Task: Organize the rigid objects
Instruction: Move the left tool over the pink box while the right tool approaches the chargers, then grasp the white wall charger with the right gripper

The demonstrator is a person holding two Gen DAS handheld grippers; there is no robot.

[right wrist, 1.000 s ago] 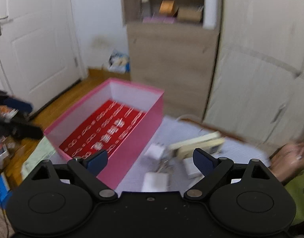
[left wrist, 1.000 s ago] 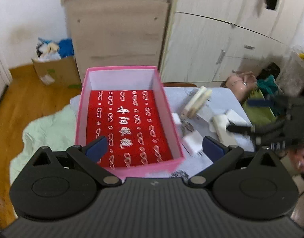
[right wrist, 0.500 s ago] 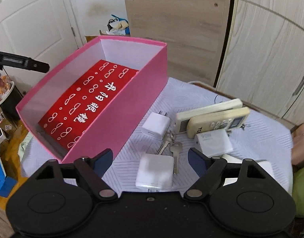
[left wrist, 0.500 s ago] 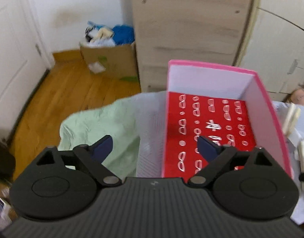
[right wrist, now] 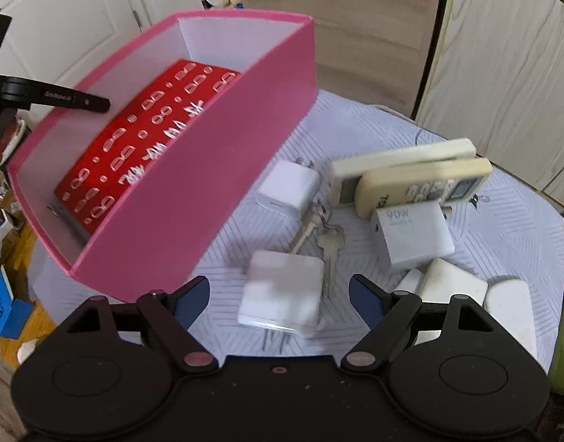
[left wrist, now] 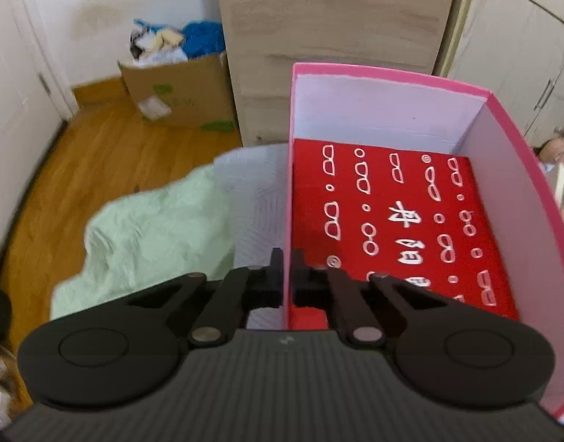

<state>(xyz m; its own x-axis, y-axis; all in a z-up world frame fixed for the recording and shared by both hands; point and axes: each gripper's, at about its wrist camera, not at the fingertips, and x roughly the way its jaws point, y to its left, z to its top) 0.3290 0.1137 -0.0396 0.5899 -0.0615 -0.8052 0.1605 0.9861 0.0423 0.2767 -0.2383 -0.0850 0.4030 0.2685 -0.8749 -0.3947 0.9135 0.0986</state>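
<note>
A pink box with a red printed lining stands on the round table. My left gripper is shut on the box's left wall, one finger inside and one outside. The box also shows in the right wrist view, with the left gripper at its far wall. My right gripper is open, its fingers either side of a white charger lying prongs toward me. Behind it lie keys, a small white adapter, a 90W charger and two remotes.
More white adapters lie at the table's right edge. The table has a white quilted cloth. A green cloth hangs off the left side. A wooden cabinet and a cardboard box of clothes stand behind.
My left gripper moved to the box's left wall and shut on it. My right gripper came down closer over the white charger, still open.
</note>
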